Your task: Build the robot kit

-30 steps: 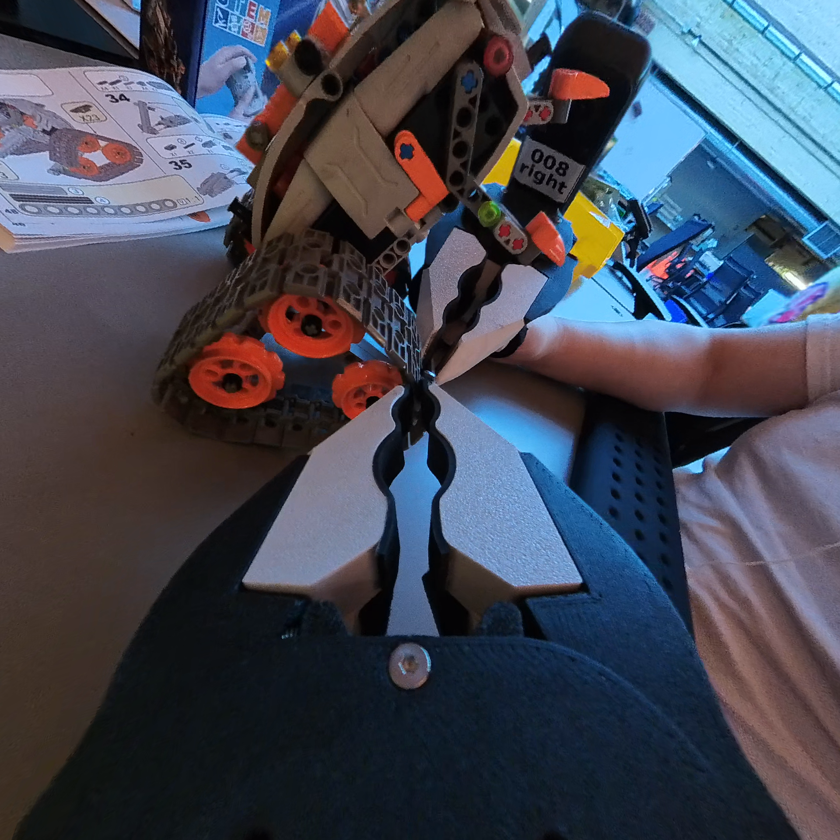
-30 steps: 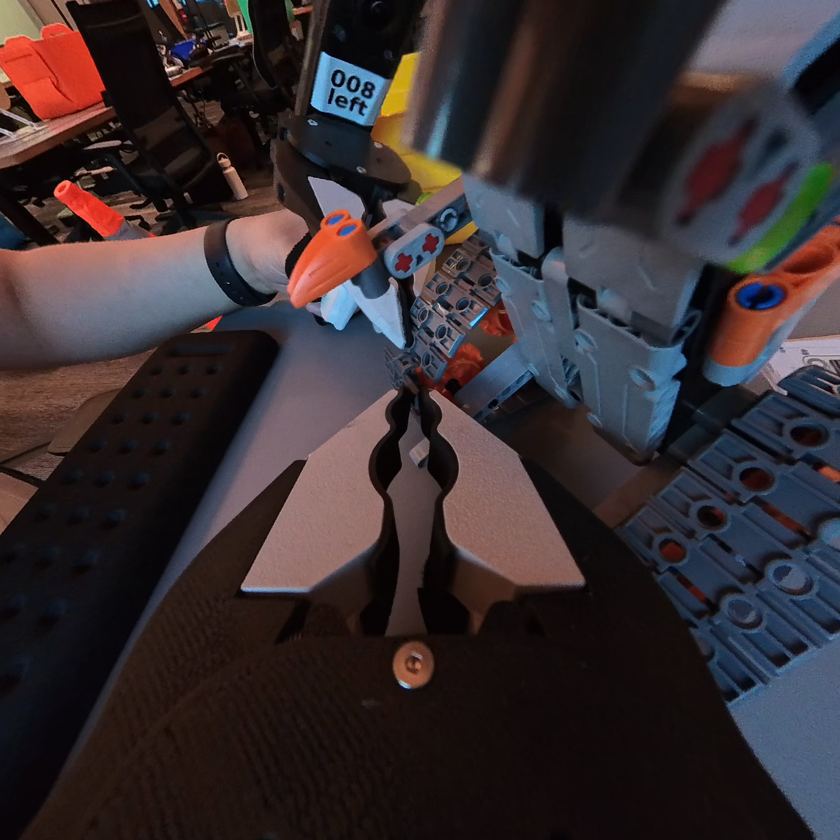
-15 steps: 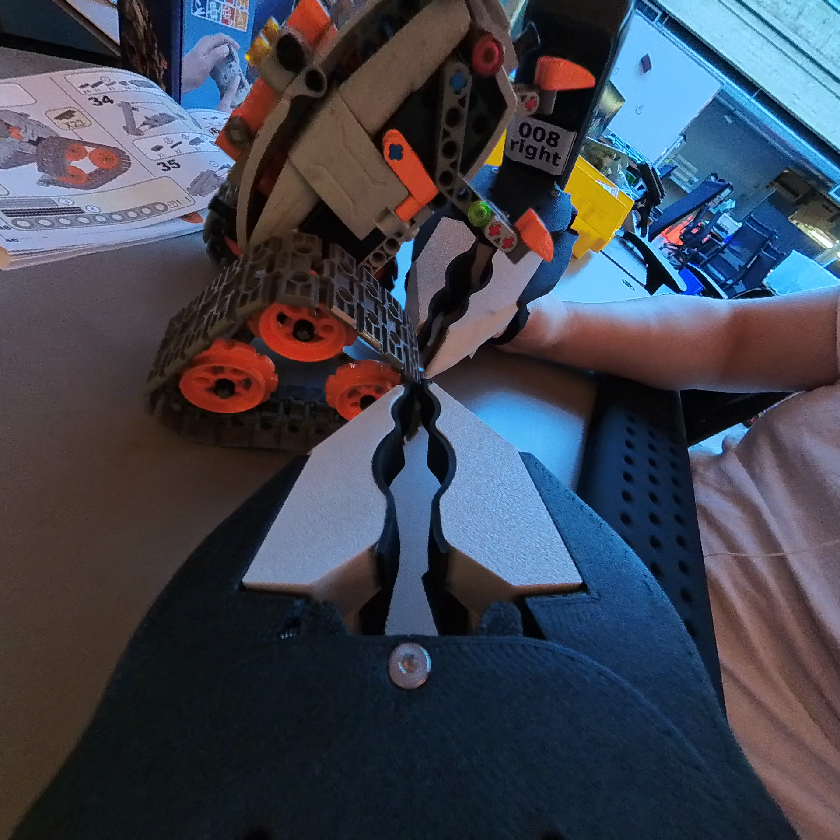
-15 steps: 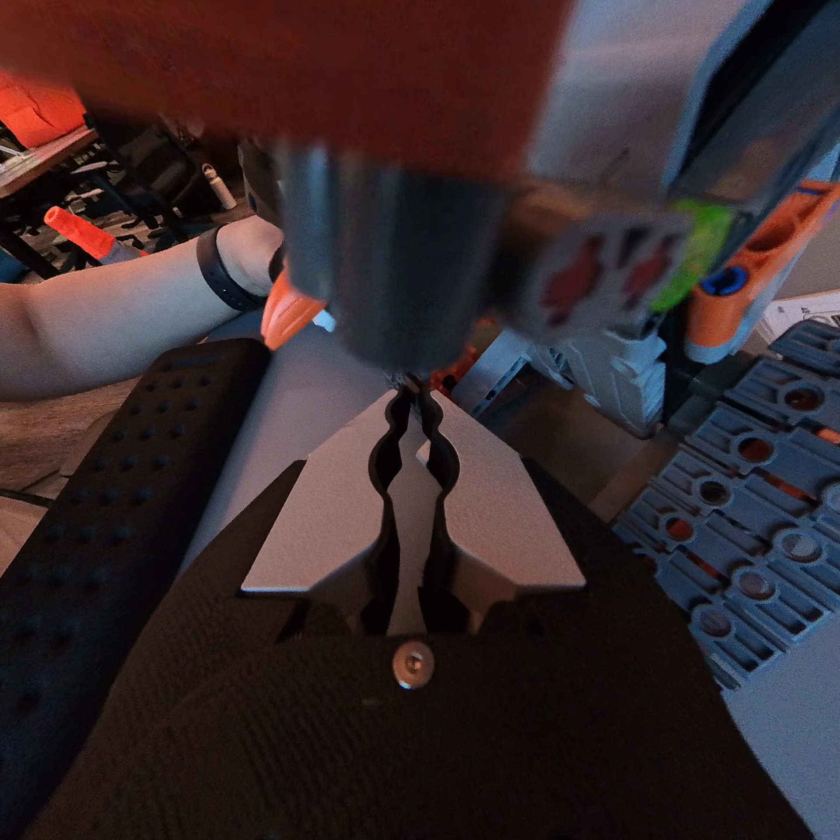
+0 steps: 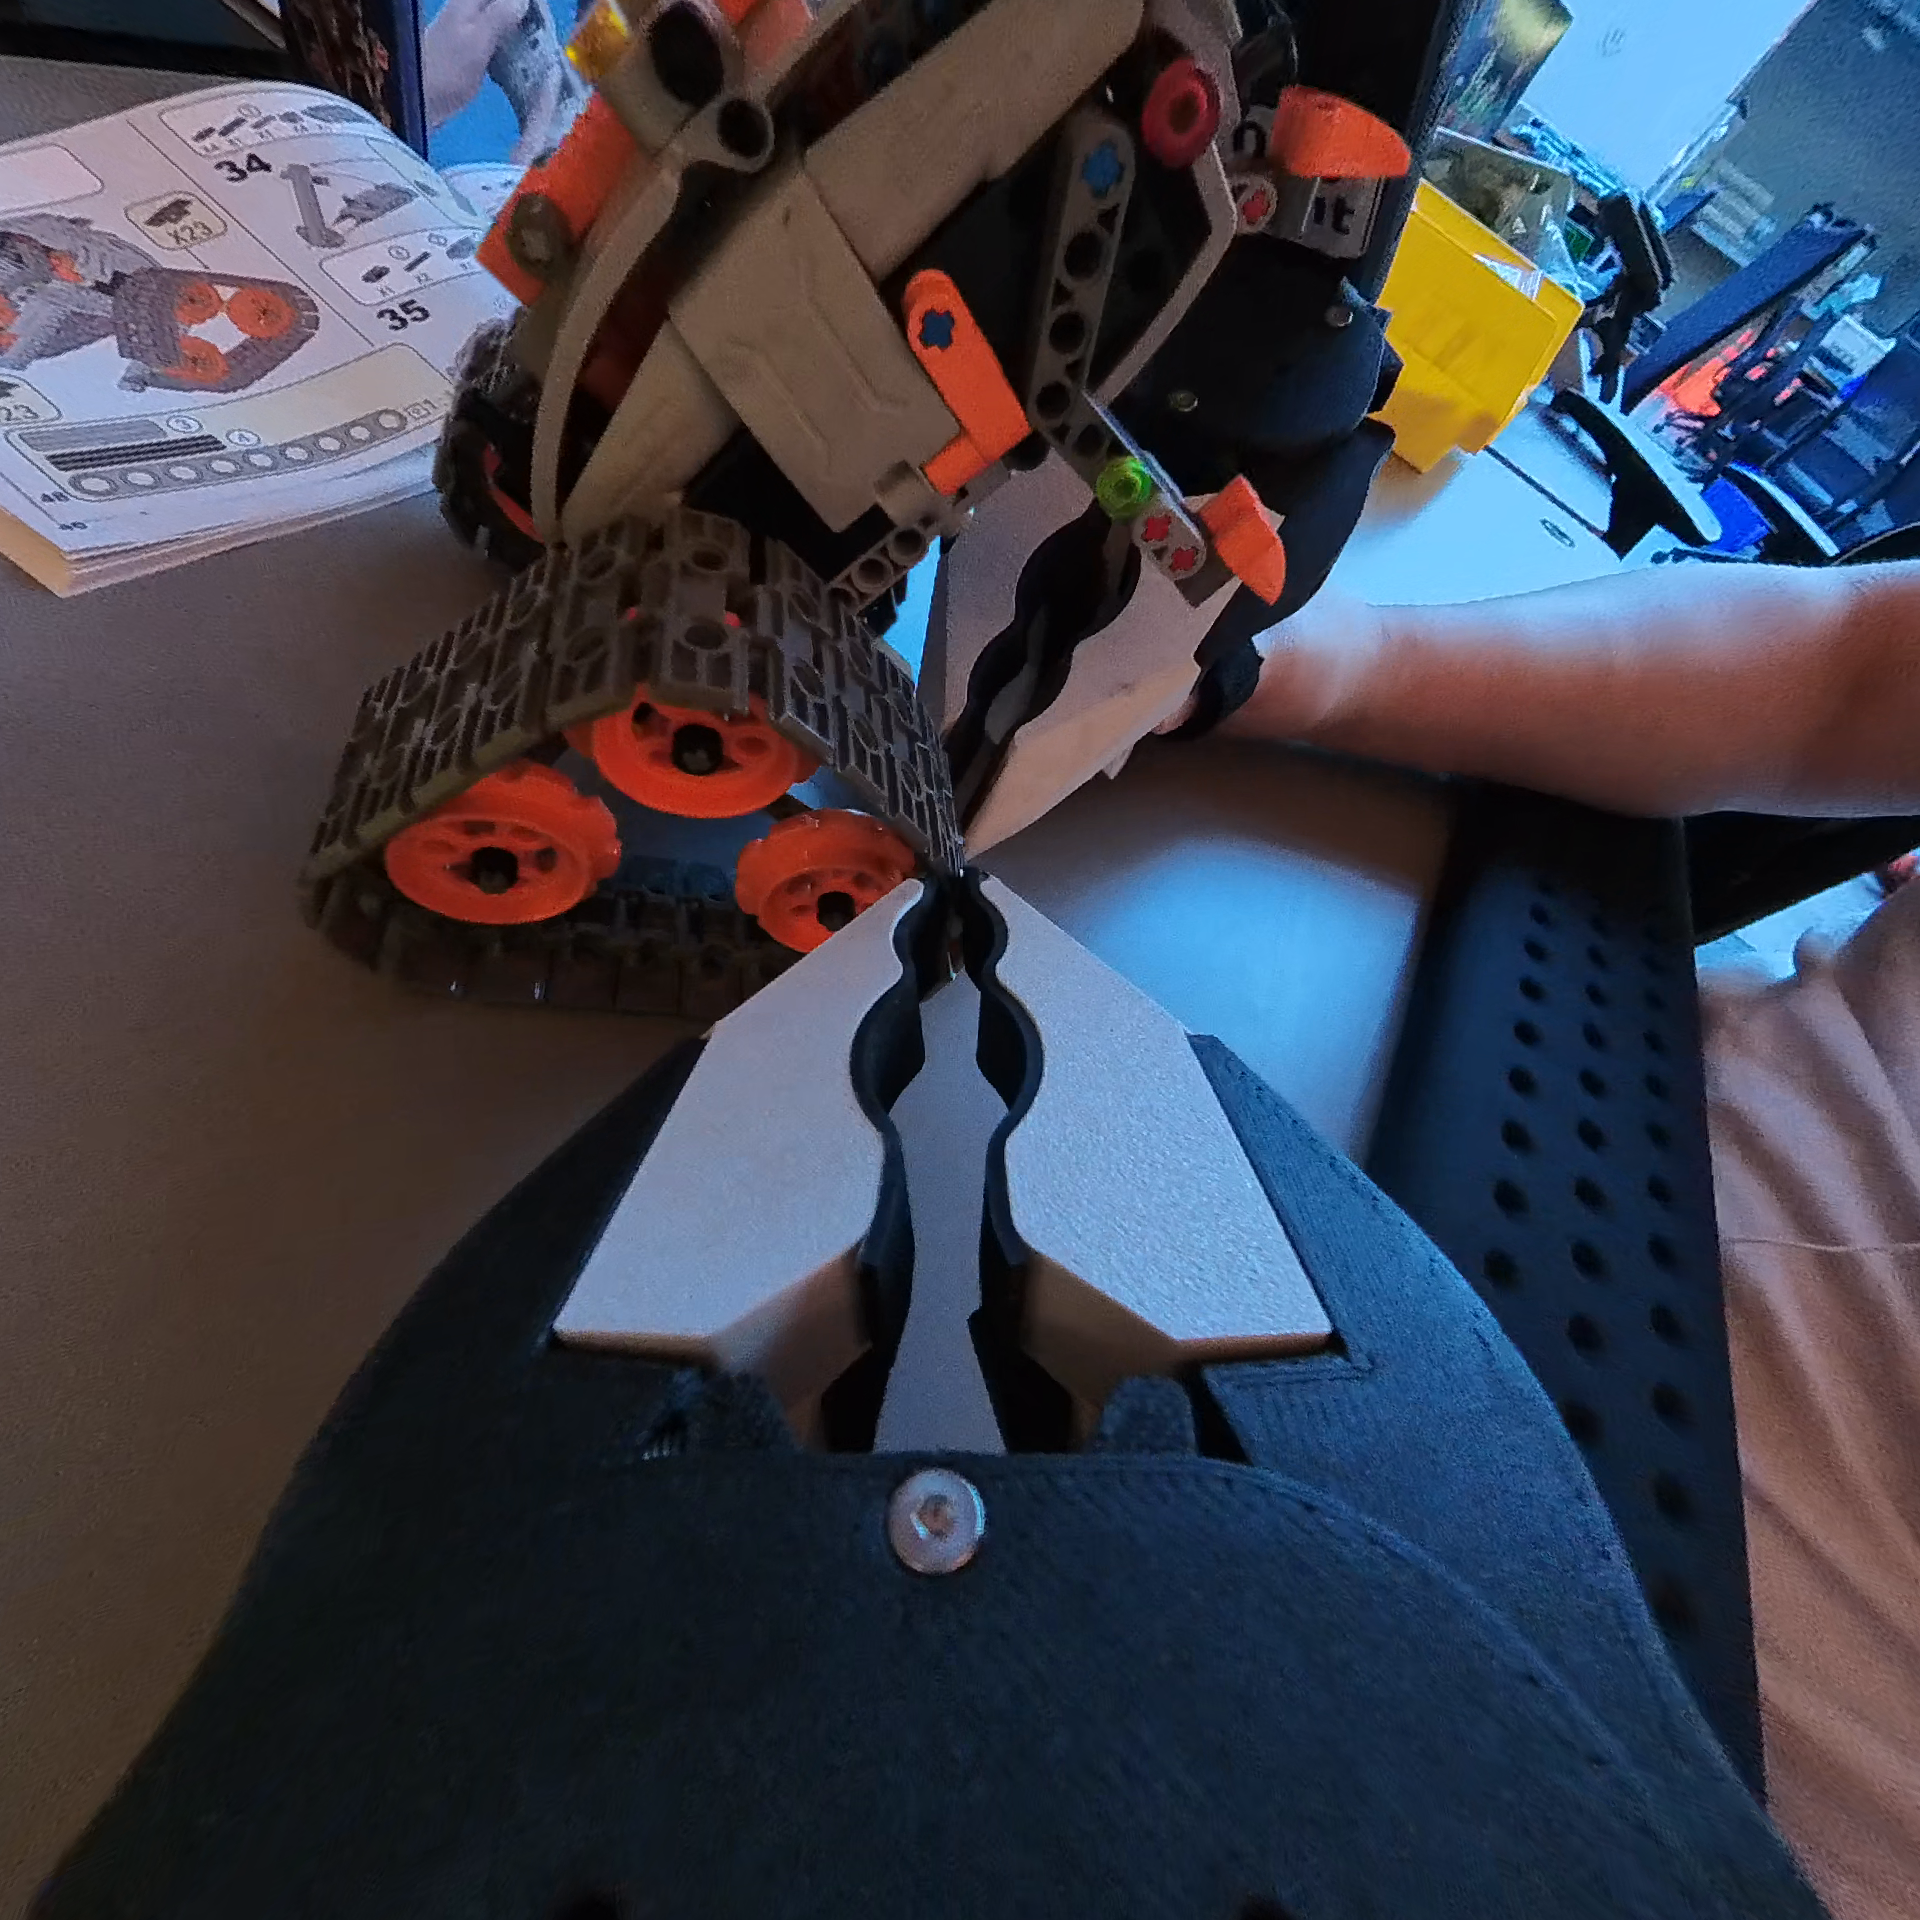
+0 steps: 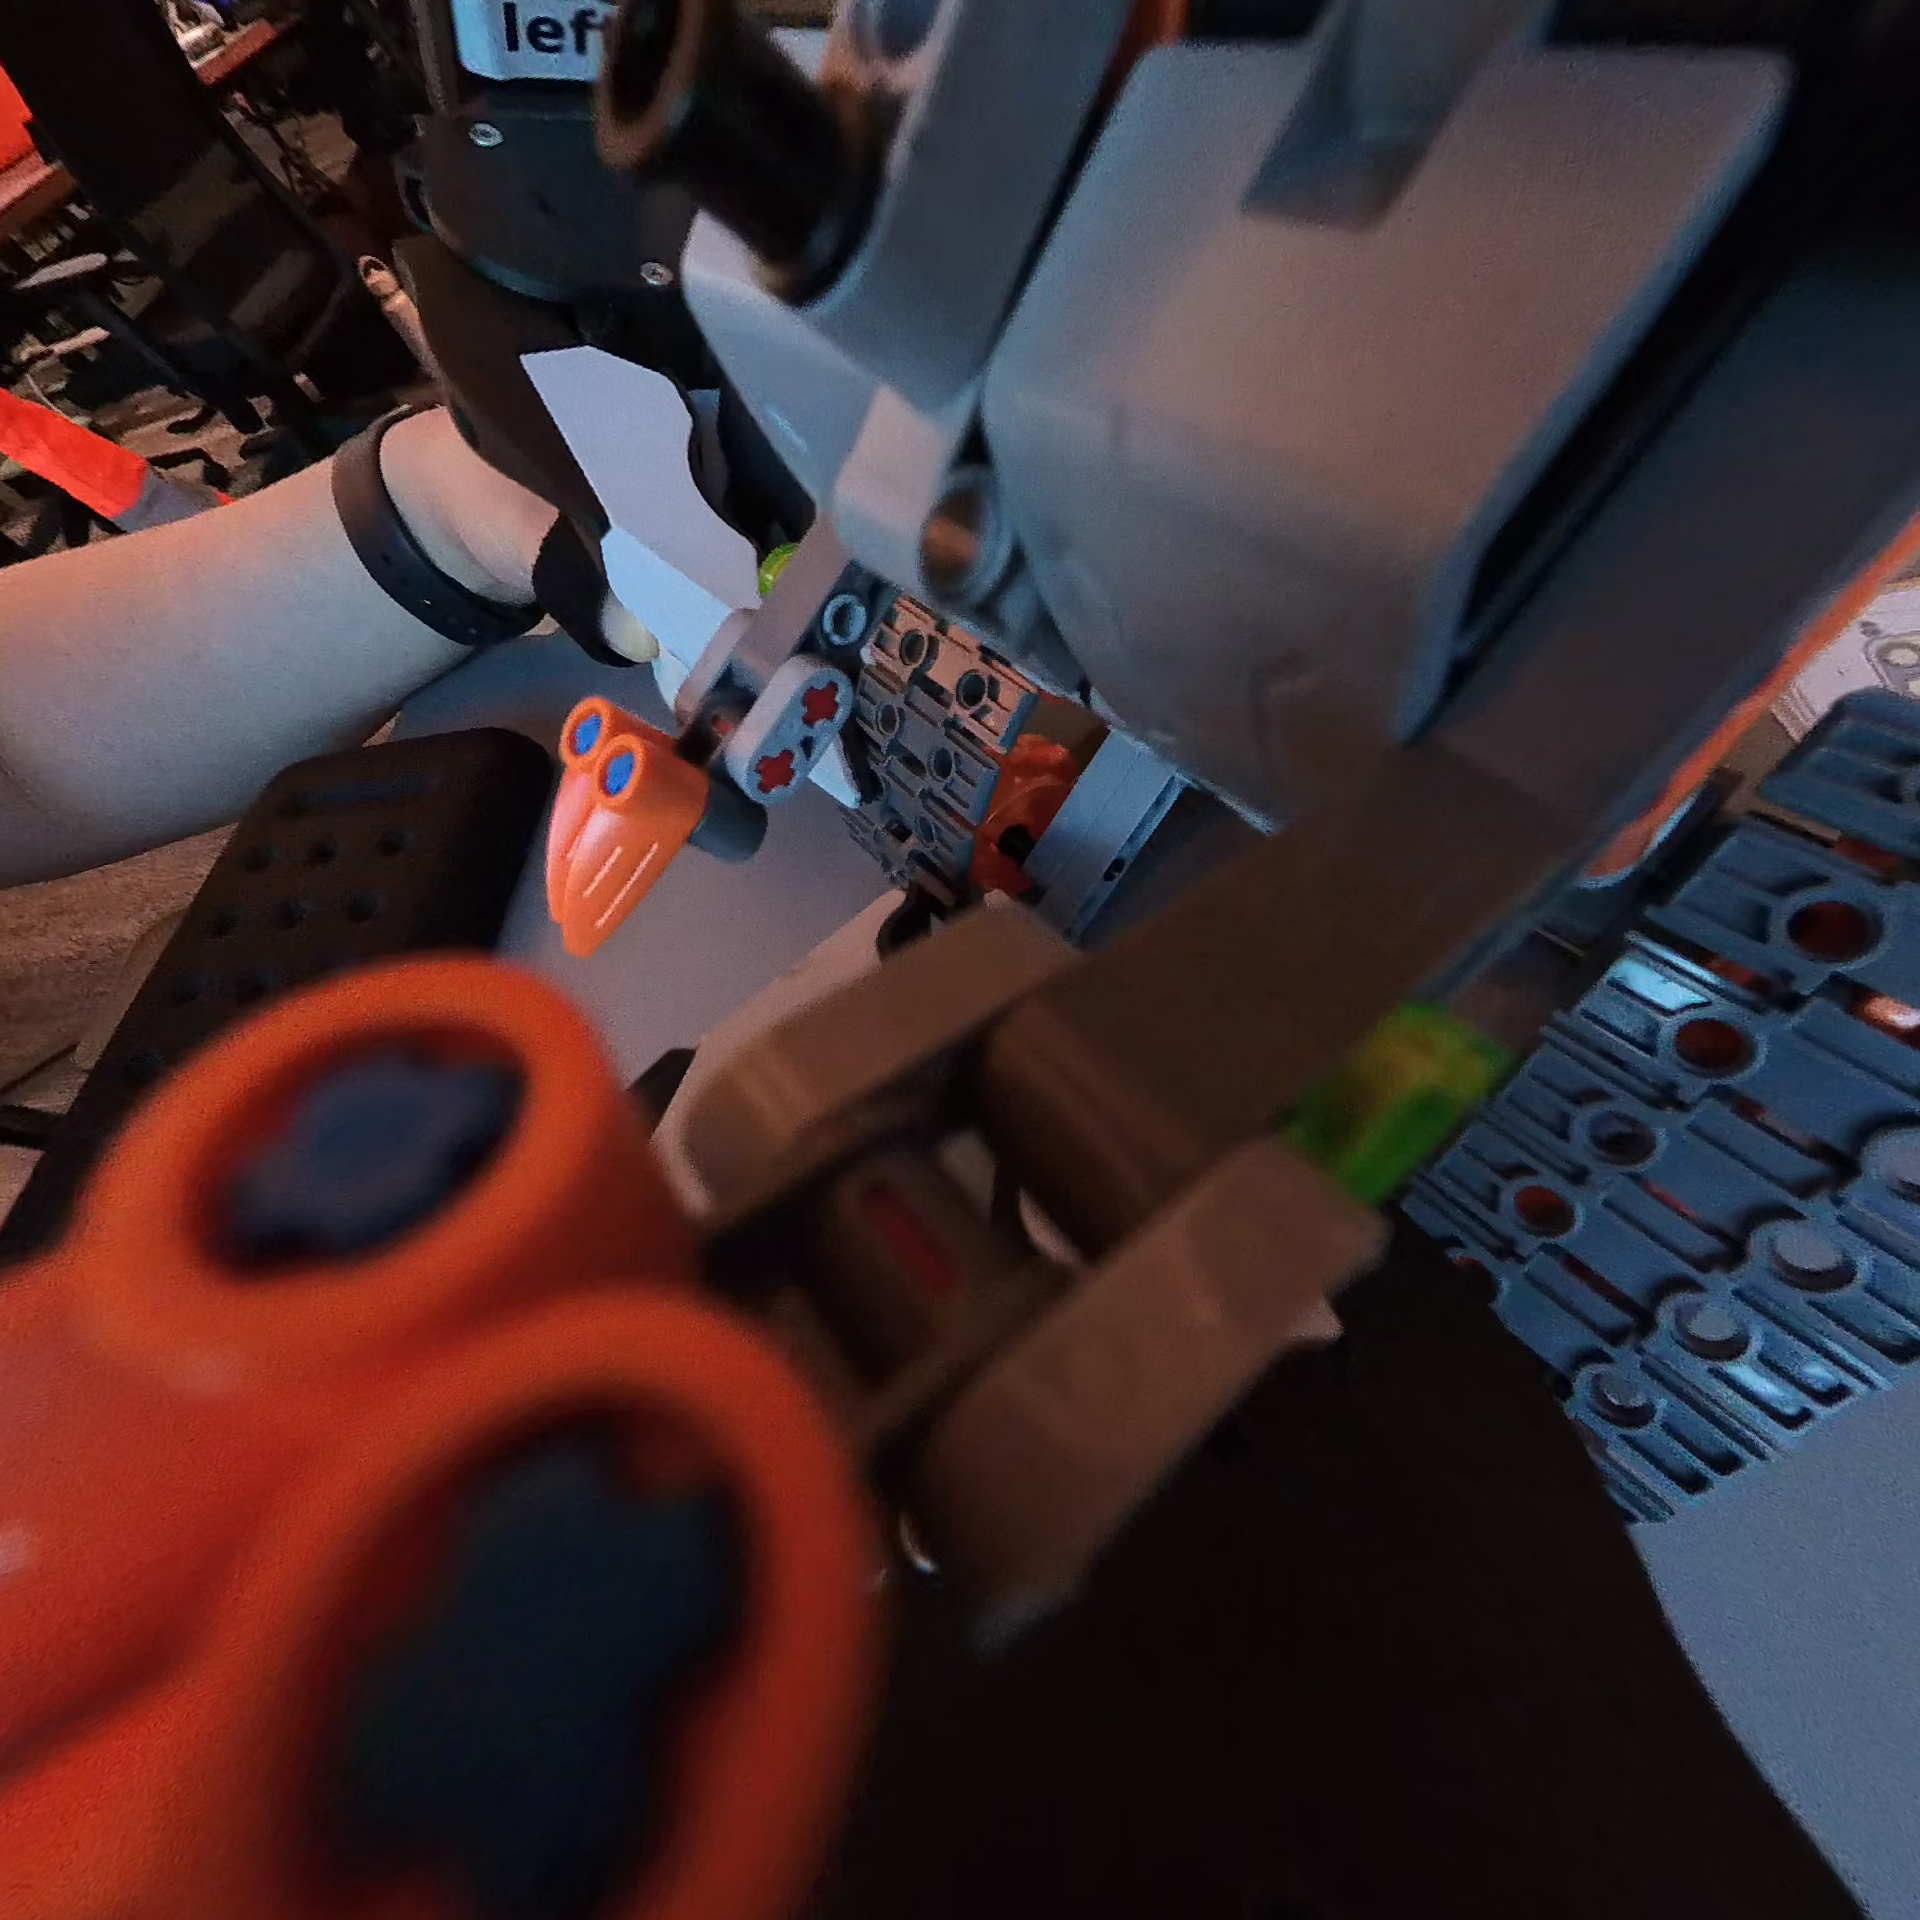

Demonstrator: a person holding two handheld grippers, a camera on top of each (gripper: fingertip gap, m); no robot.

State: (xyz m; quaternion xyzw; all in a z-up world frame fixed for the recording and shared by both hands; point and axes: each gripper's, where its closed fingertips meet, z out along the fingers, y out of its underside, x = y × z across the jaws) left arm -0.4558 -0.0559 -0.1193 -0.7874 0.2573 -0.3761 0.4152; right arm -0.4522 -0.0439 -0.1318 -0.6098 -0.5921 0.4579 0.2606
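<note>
Both tools, left and right, nipped together tip-to-tip on the model's track, apparently steadying it tilted on the counter, booklet far left.

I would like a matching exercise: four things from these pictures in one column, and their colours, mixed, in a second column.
Things:
1. toothed plastic wheels of the toy tracked vehicle
2. linked plastic track around the wheels
3. plastic storage bin behind
4. small translucent round stud

Colours:
A. yellow
B. green
C. orange
D. dark grey

Pairs: 1-C, 2-D, 3-A, 4-B
</note>
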